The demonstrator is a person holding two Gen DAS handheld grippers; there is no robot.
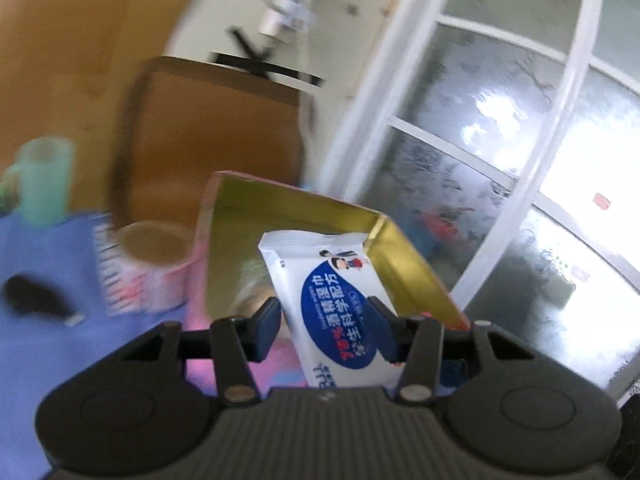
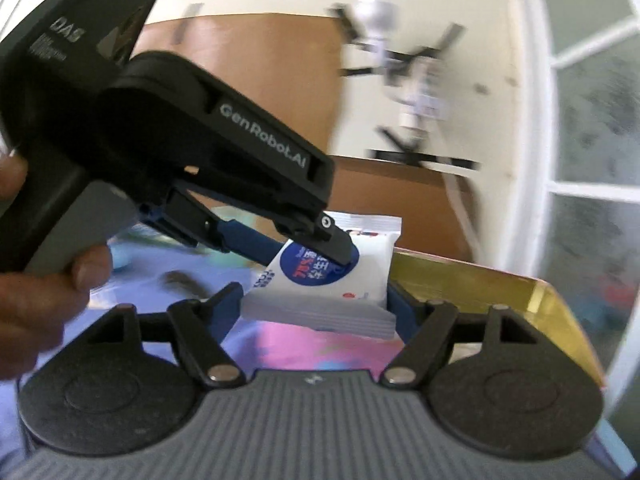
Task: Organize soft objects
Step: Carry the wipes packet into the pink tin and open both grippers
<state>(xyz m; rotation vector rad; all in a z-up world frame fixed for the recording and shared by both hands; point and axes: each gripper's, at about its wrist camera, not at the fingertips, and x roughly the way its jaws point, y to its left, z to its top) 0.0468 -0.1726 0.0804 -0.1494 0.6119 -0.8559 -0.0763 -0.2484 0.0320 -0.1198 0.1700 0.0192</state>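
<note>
Left gripper (image 1: 326, 320): clamped on the wipes pack (image 1: 332, 304), 1 blue pad pressing each flat face, jaws narrowed to the pack's thickness
Wipes pack: white soft packet with a blue oval label, held up off the table, its top end in front of the gold-lined box (image 1: 296, 216)
Right gripper (image 2: 316, 304): jaws standing wide, the pack sits between the 2 fingers; whether the pads press its sides I cannot tell
Left gripper from the right wrist view: reaching in from the upper left, its tip pinching the pack's labelled face, a person's hand (image 2: 36, 280) wrapped round the handle
Box: open, pink outside, shiny gold inside, right behind and beside the pack
Table (image 1: 36, 320): blue cloth, with a green cup (image 1: 44, 180) and a blurred pink-and-white tub (image 1: 148, 264) off to the left
</note>
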